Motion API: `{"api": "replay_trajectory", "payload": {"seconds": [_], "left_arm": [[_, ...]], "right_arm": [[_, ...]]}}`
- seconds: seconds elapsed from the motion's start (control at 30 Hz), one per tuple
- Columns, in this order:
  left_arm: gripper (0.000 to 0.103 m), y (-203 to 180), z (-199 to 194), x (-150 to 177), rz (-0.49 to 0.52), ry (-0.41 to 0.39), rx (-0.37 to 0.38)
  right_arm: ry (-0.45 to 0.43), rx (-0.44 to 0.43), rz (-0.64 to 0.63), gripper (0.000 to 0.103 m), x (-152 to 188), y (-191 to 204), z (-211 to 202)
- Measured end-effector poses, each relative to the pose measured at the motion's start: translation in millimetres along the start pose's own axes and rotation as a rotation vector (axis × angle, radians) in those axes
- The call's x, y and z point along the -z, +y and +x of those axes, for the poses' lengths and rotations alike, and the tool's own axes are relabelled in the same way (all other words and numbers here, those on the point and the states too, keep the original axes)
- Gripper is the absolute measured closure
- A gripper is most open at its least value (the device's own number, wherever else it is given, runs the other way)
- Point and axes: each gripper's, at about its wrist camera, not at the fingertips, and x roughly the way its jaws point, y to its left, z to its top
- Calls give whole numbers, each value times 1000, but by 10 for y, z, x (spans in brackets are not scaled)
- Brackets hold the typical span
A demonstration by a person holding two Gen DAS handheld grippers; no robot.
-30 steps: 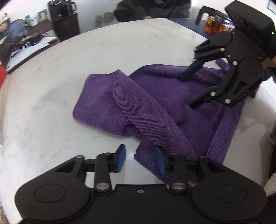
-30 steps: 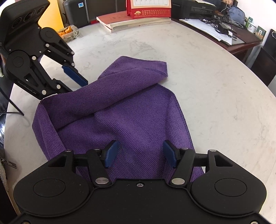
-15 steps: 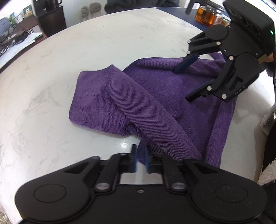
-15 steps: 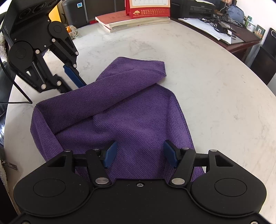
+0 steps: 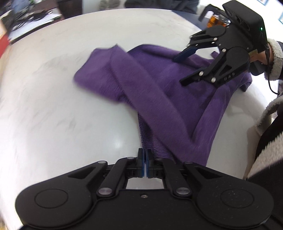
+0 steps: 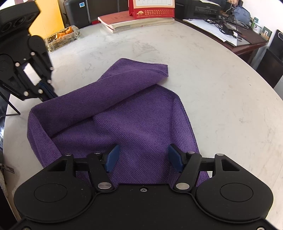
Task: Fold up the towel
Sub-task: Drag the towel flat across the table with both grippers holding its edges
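A purple towel [image 6: 134, 113] lies crumpled on the white marble table [image 6: 221, 92], one flap folded diagonally over the rest. My left gripper [image 5: 144, 164] is shut on the towel's [image 5: 159, 99] near corner, and a stretched band of cloth runs from the pads. In the right wrist view the left gripper [image 6: 47, 92] shows at the towel's far left corner. My right gripper [image 6: 144, 159] hovers open over the towel's near edge, and its pads touch no cloth. From the left wrist view the right gripper [image 5: 180, 70] hangs over the far right side of the towel.
A glass dish of orange peel [image 6: 61, 37], a stack of books [image 6: 138, 21] and a red calendar [image 6: 152, 8] stand at the table's far side. A glass teapot [image 5: 214, 19] sits behind the right gripper. A person's fleece sleeve [image 5: 276, 58] is at the right.
My left gripper has closed on the towel's corner and drawn it sideways, stretching the flap taut. The right gripper has stayed where it was, open.
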Motion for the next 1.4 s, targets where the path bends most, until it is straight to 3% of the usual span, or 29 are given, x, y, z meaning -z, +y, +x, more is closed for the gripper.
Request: {"api": "replay_trajectory", "payload": {"seconds": [0.4, 0.77, 0.93, 1.07, 1.2, 1.4], "left_arm": [[101, -142, -342, 734, -203, 36, -126], [100, -301, -511, 1077, -298, 108, -214], [100, -209, -684, 1251, -349, 136, -313], [100, -91, -816, 1115, -373, 31, -357], [100, -28, -744, 744, -403, -126, -291], [99, -189, -118, 302, -340, -97, -217]], "right_arm": [[1, 3, -2, 39, -14, -18, 17], [5, 7, -1, 34, -27, -20, 34], [-1, 15, 10, 33, -13, -20, 34], [1, 25, 17, 33, -15, -8, 34], [10, 35, 16, 32, -35, 8, 37], [14, 49, 32, 31, -36, 19, 44]]}}
